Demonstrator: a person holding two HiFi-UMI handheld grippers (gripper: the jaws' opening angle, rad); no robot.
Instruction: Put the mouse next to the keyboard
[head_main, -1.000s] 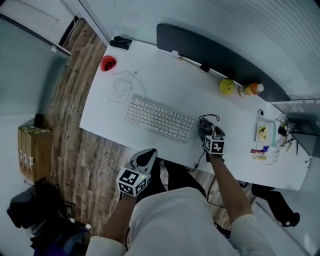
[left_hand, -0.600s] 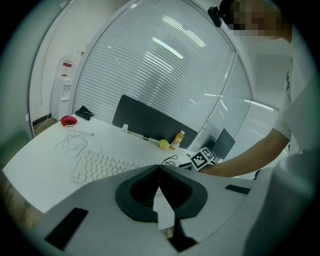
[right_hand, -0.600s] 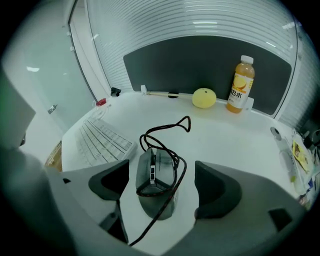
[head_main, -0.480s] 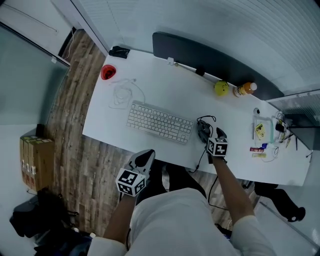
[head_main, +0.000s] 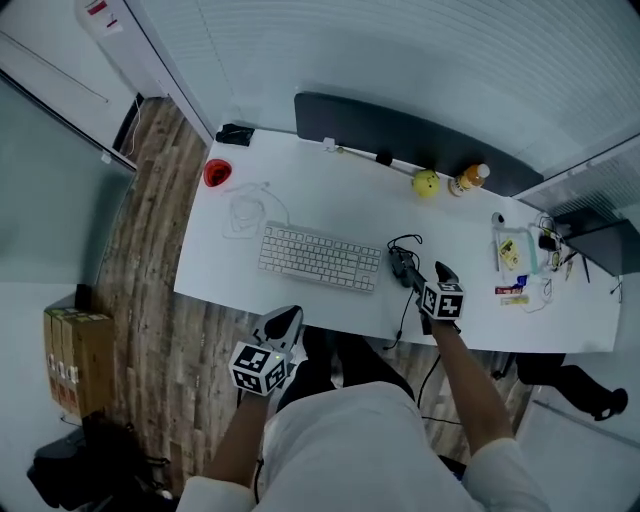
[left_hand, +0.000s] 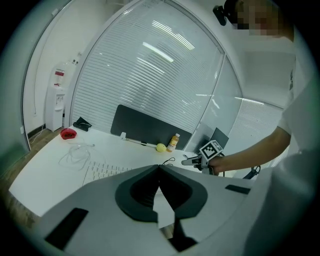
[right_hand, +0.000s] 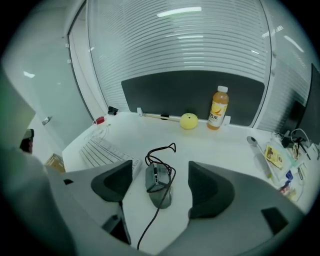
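1. No writing can be read. The orange drink bottle (right_hand: 217, 114) has a yellow label, but the print is too small. The packets (head_main: 512, 291) at the desk's right end show colour only. The marker cube (head_main: 443, 300) on the right gripper carries black-and-white squares and no text.
2. The mouse (right_hand: 159, 186) is grey and lies flat on the white desk (head_main: 330, 205). It sits just beside the right end of the keyboard (head_main: 320, 257), with a small gap between them. Its black cable (right_hand: 161, 152) loops over its top and trails off the desk's front edge.
3. The right gripper (head_main: 426, 277) has its jaws wide apart with the mouse between them. Neither pad touches the mouse, so it grips nothing.
4. The left gripper (left_hand: 160, 171) has its jaws closed together with nothing in them. It is held off the desk's front edge, over the wood floor (head_main: 150, 260).
5. At the back edge, a yellow ball (right_hand: 188, 120) sits just left of the bottle, both against the dark panel (head_main: 400, 130). At the left end are a red object (head_main: 217, 173) and a loose white cord (head_main: 245, 205).
6. Compared with 0.5 s ago, the mouse is in the same spot by the keyboard. The right gripper's cube sits farther from the mouse, drawn back toward the front edge. The left gripper is unchanged. The head view has shifted and shows more wall.
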